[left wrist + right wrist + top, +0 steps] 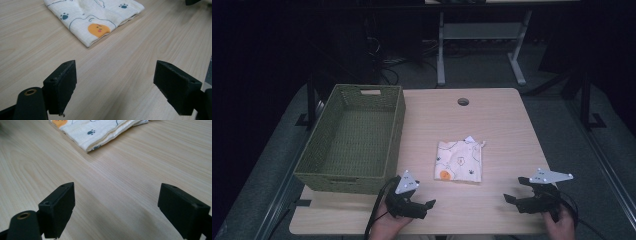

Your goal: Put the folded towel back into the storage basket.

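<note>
Cloth [458,161] folded, cream, paw prints, orange face | left claw [424,199] wide | right claw [515,190] wide

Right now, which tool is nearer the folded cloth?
Left. The left tool sits just below and left of the folded cloth, jaws open. The right tool is farther off, below and to its right, also open.
</note>
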